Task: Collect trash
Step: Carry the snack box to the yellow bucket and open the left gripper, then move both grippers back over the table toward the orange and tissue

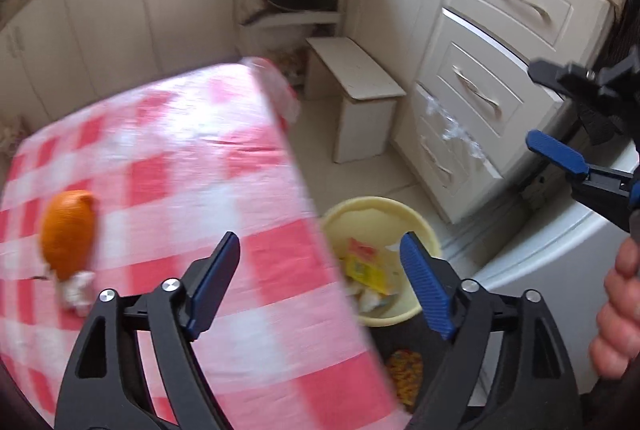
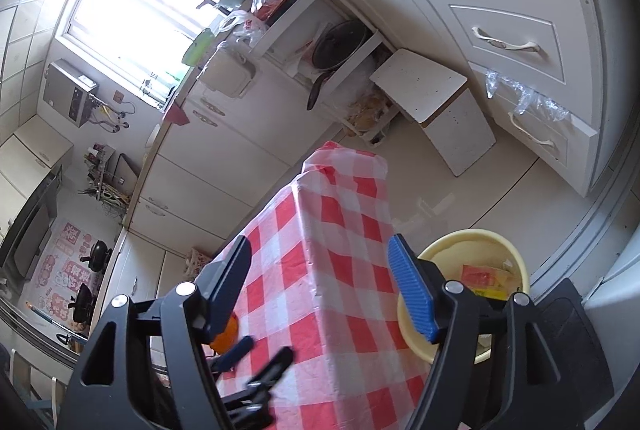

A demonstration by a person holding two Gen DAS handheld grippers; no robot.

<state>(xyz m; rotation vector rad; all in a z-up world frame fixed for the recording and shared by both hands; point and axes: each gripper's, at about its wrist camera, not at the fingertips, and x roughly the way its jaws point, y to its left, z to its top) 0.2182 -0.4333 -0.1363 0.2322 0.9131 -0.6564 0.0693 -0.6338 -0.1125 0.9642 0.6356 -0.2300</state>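
Orange peel (image 1: 68, 230) lies on the red-and-white checked tablecloth (image 1: 192, 158), toward the left side of the table as my left tongs see it, with a small crumpled white scrap (image 1: 76, 290) touching its near end. Both are blurred in that view. From my right tongs only a bit of the peel (image 2: 226, 336) shows, behind the left finger.

My left tongs (image 1: 320, 282) stand wide with nothing between the blue pads; they hover above the table's near right edge, apart from the peel. In the right wrist view they appear low over the cloth, blurred, just beside the peel.

My right tongs (image 2: 320, 282) are also spread wide and empty, held above the table's edge and the bin. In the left wrist view they reach in from the right edge, with my hand (image 1: 616, 314) below them.

The yellow bin (image 1: 416, 214) sits on the pale floor just beside the table, below its edge. Inside it lie a yellow packet (image 1: 366, 272), a red wrapper (image 2: 478, 276) and some white scraps.

Beyond the bin are cream drawers (image 1: 496, 42) with crumpled clear plastic (image 1: 452, 126) on one front, and a small white stool (image 1: 360, 90) near the table's far corner.
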